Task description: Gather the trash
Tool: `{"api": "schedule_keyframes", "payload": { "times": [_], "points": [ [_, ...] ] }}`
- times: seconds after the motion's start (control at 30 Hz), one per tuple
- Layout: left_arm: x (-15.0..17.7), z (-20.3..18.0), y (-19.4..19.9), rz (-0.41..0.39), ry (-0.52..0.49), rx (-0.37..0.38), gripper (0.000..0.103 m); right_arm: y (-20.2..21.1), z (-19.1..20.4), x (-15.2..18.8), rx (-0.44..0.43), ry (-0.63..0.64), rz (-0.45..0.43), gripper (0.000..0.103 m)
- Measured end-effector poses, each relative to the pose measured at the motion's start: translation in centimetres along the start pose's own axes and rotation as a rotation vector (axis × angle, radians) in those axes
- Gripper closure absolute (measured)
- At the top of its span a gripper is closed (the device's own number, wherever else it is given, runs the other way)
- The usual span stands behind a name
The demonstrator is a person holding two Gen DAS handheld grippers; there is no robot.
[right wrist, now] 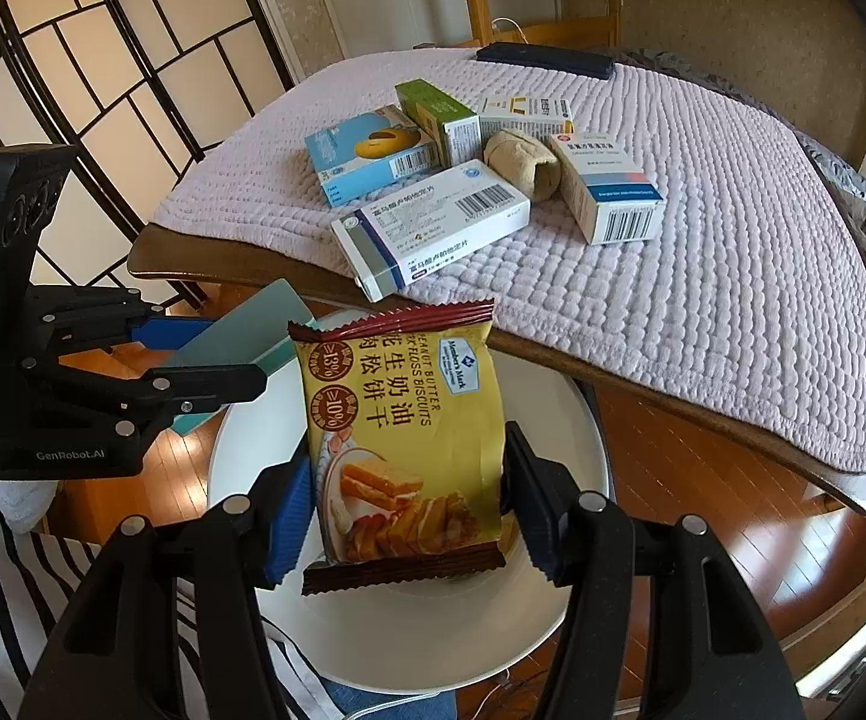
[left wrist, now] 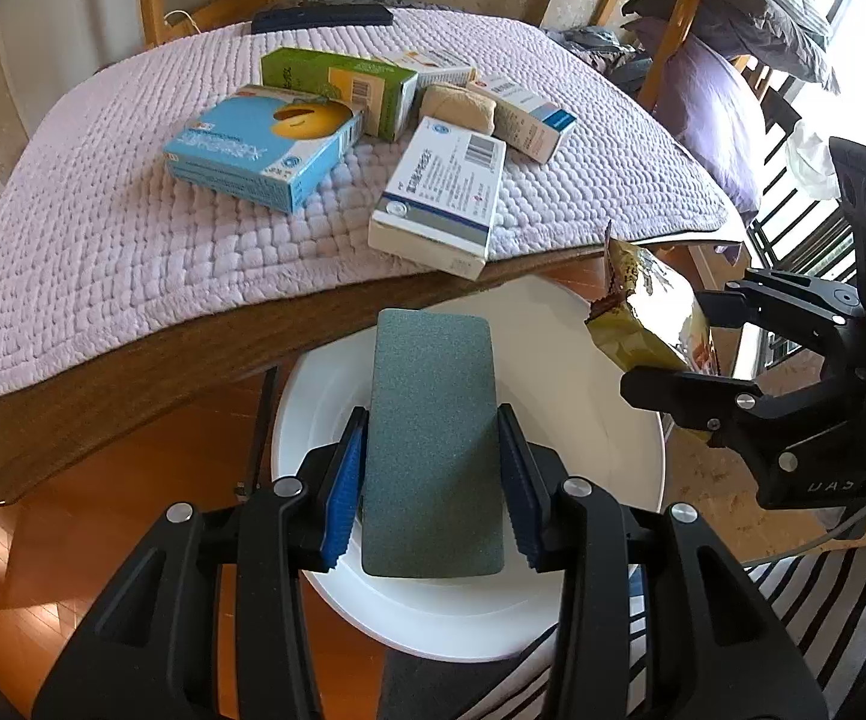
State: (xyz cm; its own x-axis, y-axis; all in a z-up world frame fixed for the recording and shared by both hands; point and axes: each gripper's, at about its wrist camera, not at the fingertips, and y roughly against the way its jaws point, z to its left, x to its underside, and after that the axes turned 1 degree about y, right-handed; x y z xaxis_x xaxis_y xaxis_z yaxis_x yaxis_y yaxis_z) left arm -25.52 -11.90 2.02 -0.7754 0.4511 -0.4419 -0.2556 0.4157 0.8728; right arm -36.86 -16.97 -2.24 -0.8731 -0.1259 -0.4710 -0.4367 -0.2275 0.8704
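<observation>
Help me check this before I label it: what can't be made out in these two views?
- Bin floor: both views, covered by the green box and the biscuit packet, so its contents are unknown.
- Green box's printed side: left wrist view shows only a plain face.
- Beige bundle: partly behind the cartons, identity unclear.
- Dark flat item at the table's far edge: too small to identify.
</observation>
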Motion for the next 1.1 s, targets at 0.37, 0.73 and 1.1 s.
{"api": "schedule_keyframes", "payload": {
  "times": [0.37,0.73,1.1],
  "points": [
    [0.3,-0.2,-0.9,0.027,-0.015,0.0,0.059,-0.6,0.2,0.6,0.0,-0.004,0.024,0.046],
    [0.8,-0.3,-2.1,0.054,-0.019,-0.005,0.059,-1.4,-0.2,0.7,-0.001,-0.011,0.049,0.046],
    [1.0,-1.1,-3.8,0.078,-0.025,-0.012,0.059,-2.3,-0.4,0.6,-0.006,-0.013,0.069,0.046]
  ]
}}
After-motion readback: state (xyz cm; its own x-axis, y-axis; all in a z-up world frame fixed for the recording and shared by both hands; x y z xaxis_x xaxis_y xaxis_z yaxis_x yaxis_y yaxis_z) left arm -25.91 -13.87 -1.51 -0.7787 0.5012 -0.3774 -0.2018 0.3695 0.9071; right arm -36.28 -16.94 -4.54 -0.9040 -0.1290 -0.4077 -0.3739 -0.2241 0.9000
